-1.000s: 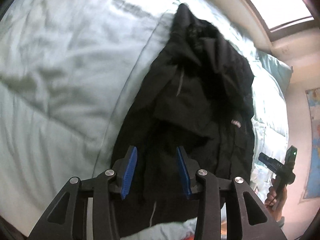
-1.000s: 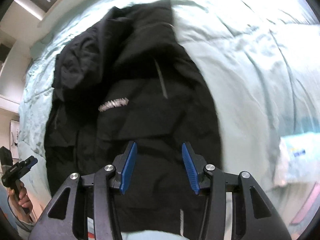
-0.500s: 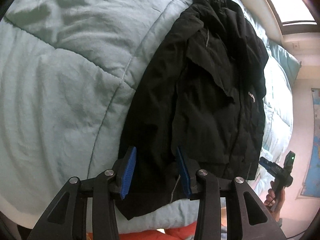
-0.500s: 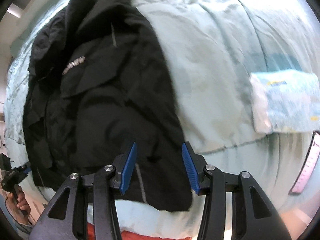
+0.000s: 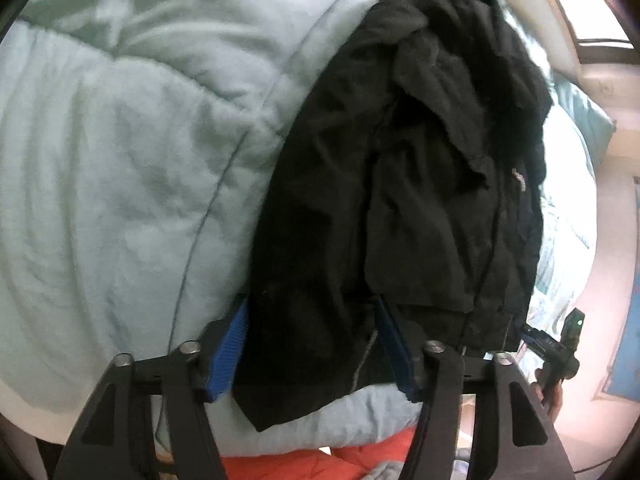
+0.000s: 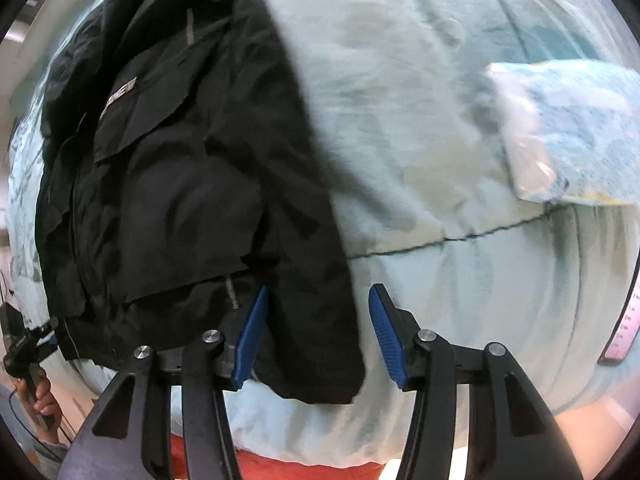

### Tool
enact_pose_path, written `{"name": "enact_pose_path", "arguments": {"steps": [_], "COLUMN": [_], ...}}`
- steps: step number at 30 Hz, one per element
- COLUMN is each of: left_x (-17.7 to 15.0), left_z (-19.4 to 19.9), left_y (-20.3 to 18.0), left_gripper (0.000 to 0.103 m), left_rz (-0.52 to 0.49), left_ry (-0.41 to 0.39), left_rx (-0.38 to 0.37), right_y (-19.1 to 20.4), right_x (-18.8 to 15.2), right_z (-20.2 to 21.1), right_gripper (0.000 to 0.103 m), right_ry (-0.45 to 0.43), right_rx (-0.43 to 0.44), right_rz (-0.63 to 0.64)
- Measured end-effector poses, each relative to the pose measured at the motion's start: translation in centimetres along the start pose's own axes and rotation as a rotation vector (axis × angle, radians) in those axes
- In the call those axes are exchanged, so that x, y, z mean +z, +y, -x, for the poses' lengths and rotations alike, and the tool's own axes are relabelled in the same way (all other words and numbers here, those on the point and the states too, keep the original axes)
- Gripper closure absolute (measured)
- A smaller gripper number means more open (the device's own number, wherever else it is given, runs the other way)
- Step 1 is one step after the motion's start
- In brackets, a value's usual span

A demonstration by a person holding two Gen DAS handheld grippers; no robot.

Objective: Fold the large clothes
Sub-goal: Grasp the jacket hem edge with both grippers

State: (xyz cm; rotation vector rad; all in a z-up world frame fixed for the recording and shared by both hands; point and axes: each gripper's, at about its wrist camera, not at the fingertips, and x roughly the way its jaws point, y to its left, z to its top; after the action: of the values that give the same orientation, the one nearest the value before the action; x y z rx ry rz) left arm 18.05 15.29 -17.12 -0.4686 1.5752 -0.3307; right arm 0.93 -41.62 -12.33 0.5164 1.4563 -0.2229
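Both wrist cameras look down along their claws at the black jacket (image 5: 400, 200) (image 6: 180, 180) from close above its near hem; each view catches the other claw at its edge

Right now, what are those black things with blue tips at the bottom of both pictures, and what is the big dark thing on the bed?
Those are tongs, one held in each of a person's hands. No robot is here. A small camera sits on each pair and looks forward along its fingers, so one picture comes from the left tongs and the other from the right tongs. The round, bent look comes from the lens.

The big dark thing is a black jacket lying spread on a pale blue quilt. A pale packet lies on the quilt too. Both tongs are open and hold nothing. They hang over the jacket's bottom edge, which the person means to fold.
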Motion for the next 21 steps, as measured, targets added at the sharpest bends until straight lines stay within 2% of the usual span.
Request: {"name": "enact_pose_path", "arguments": {"steps": [1, 2, 4, 7, 9, 10, 11, 13, 16, 17, 18, 19, 21], "left_x": [-0.2, -0.3, -0.4, -0.1, 0.0, 0.0, -0.1, 0.0, 0.2, 0.3, 0.4, 0.5, 0.9], "left_z": [0.4, 1.0, 1.7, 1.4, 0.7, 0.3, -0.1, -0.9, -1.9, -1.8, -1.6, -1.2, -0.1], "left_y": [-0.5, -1.2, -2.0, -2.3, -2.3, -2.4, -2.3, -1.9, -1.6, -1.9, -2.2, -2.6, -3.4], "left_gripper": [0.076, 0.082, 0.082, 0.082, 0.079, 0.071, 0.058, 0.046, 0.047, 0.059, 0.072, 0.087, 0.088], "left_rz": [-0.032, -0.066, -0.106, -0.107, -0.098, -0.09, -0.083, -0.064, -0.043, -0.049, -0.063, -0.081, -0.109], "left_ry": [-0.011, -0.025, -0.037, -0.008, 0.009, 0.018, 0.021, 0.029, 0.037, 0.026, 0.018, 0.008, -0.024], "left_rx": [-0.005, -0.004, -0.028, -0.115, -0.149, -0.157, -0.155, -0.136, -0.113, -0.108, -0.102, -0.101, -0.113], "right_y": [0.6, 1.0, 1.5, 1.2, 0.8, 0.6, 0.5, 0.5, 1.2, 1.5, 1.8, 1.9, 2.3], "right_x": [-0.1, -0.1, -0.3, -0.2, -0.1, -0.1, 0.0, 0.1, 0.3, 0.3, 0.3, 0.9, 1.0], "right_z": [0.4, 0.7, 1.1, 0.5, -0.2, -0.6, -1.0, -1.6, -2.4, -2.3, -1.8, -1.7, -0.6], "right_gripper": [0.072, 0.073, 0.074, 0.074, 0.071, 0.064, 0.06, 0.052, 0.049, 0.05, 0.06, 0.077, 0.083], "right_ry": [-0.01, -0.018, -0.02, 0.014, 0.041, 0.059, 0.07, 0.087, 0.101, 0.093, 0.077, 0.065, 0.034], "right_rx": [-0.004, -0.01, 0.026, 0.064, 0.08, 0.095, 0.099, 0.091, 0.088, 0.085, 0.078, 0.071, 0.08], "right_rz": [0.026, 0.043, 0.066, 0.052, 0.035, 0.027, 0.022, 0.03, 0.036, 0.04, 0.054, 0.065, 0.073]}}
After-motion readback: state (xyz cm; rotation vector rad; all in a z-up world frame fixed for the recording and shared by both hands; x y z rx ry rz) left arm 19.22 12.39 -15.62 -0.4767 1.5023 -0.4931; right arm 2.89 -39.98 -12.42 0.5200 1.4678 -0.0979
